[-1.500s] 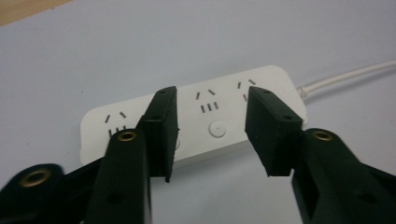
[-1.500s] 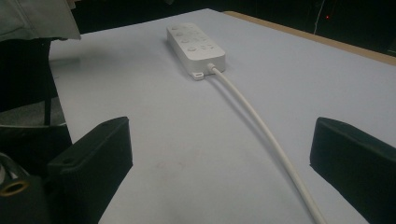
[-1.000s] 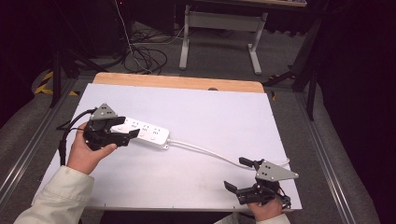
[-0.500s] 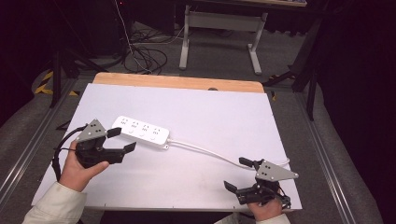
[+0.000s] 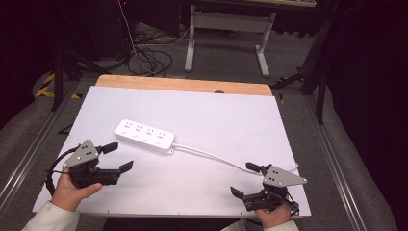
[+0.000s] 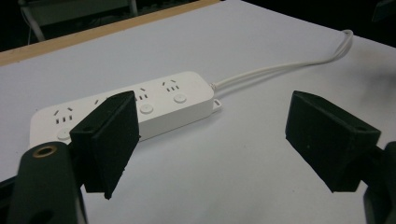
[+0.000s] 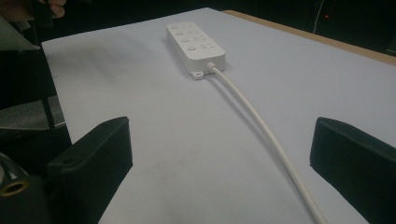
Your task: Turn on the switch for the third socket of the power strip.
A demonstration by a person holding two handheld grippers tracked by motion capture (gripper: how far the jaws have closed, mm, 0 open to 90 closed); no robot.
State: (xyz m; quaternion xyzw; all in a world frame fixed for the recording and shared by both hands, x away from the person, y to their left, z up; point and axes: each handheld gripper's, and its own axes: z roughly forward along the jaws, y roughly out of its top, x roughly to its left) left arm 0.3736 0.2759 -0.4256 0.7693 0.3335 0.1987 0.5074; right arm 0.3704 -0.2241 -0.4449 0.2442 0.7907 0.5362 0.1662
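Observation:
A white power strip (image 5: 145, 136) lies flat on the white tabletop (image 5: 216, 115), left of the middle. Its white cable (image 5: 211, 156) runs right toward the near right corner. My left gripper (image 5: 121, 156) is near the front left edge, a short way in front of the strip and apart from it. Its jaws have just been opening and stand open with nothing between them. In the left gripper view the strip (image 6: 140, 105) lies beyond the left gripper (image 6: 219, 140). My right gripper (image 5: 243, 179) rests open at the front right. The cable (image 7: 261, 126) passes between its jaws untouched, leading to the strip (image 7: 196, 44).
A wooden strip (image 5: 183, 85) edges the far side of the table. Beyond it, loose black cables (image 5: 144, 53) lie on the floor beside a metal desk frame (image 5: 226, 29). Grey rails (image 5: 29, 154) run along both sides of the table.
My left gripper has drawn back from the power strip toward the front left edge and sunk lower, with its jaws wider. The strip has stayed on the table. My right gripper has not moved.

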